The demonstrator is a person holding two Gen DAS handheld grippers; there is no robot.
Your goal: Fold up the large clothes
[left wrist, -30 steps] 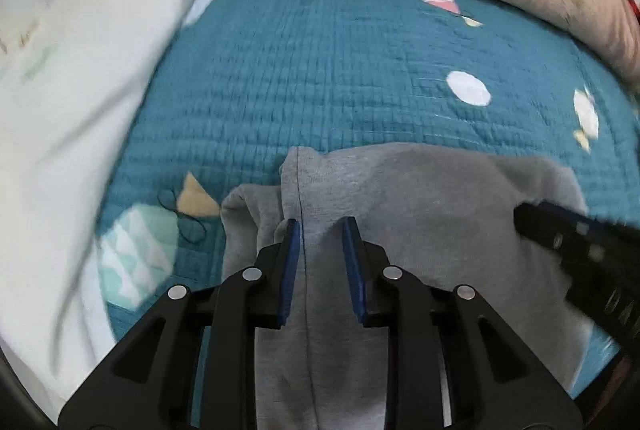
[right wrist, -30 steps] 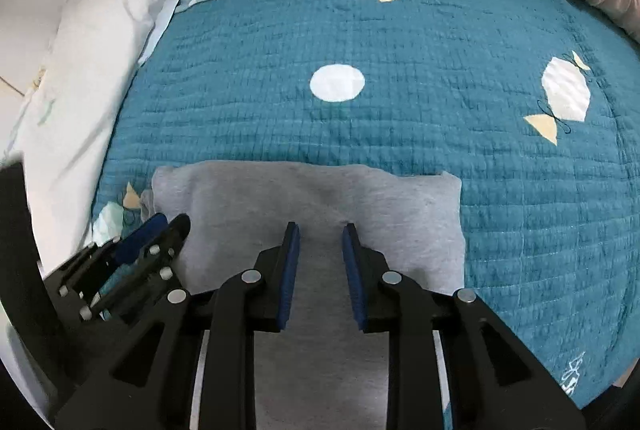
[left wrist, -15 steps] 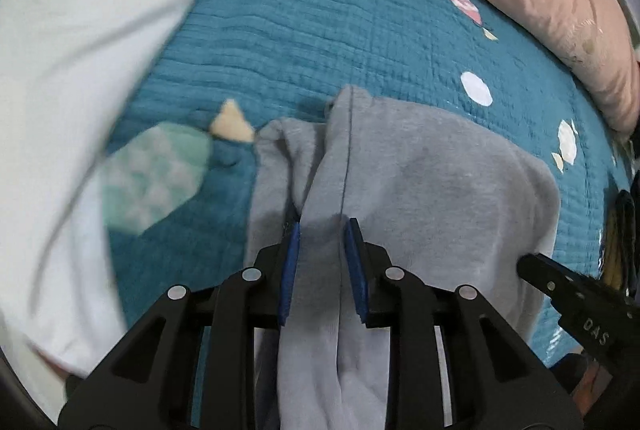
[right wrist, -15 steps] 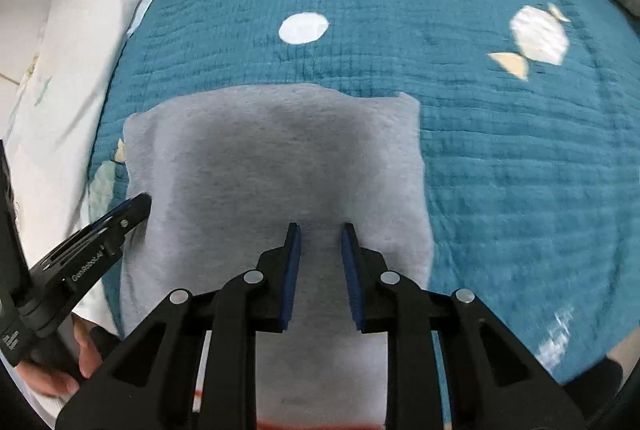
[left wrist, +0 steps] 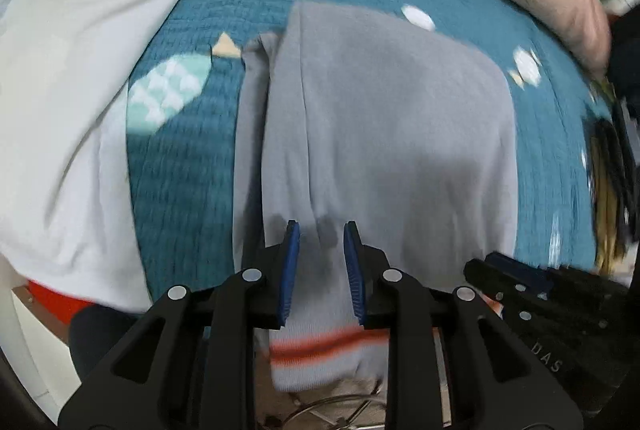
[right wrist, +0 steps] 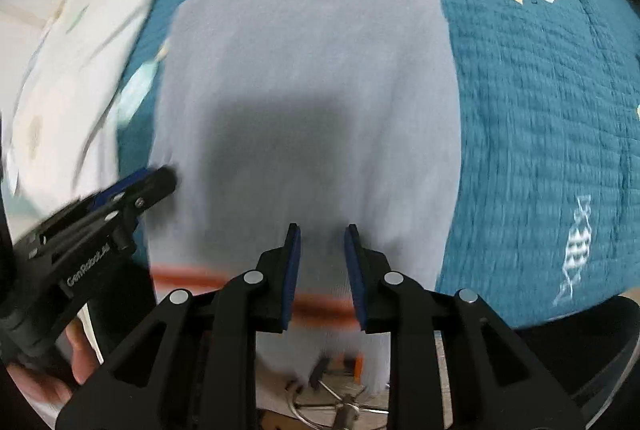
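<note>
The grey garment [left wrist: 384, 133] lies across the teal quilt [left wrist: 192, 157], centre frame, striped hem hanging lower. The left gripper [left wrist: 322, 262] and right gripper [right wrist: 322, 264] each pinch cloth near that hem, seemingly drawing it flat for folding.

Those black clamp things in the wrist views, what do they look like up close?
Each gripper, left and right, is matte black plastic: two fingers with cut-out triangular frames, round silver pivot pins and ribbed blue pads. Seen from the side in the right wrist view, the left one's body carries white lettering. No cables or sleeves are visible.
</note>
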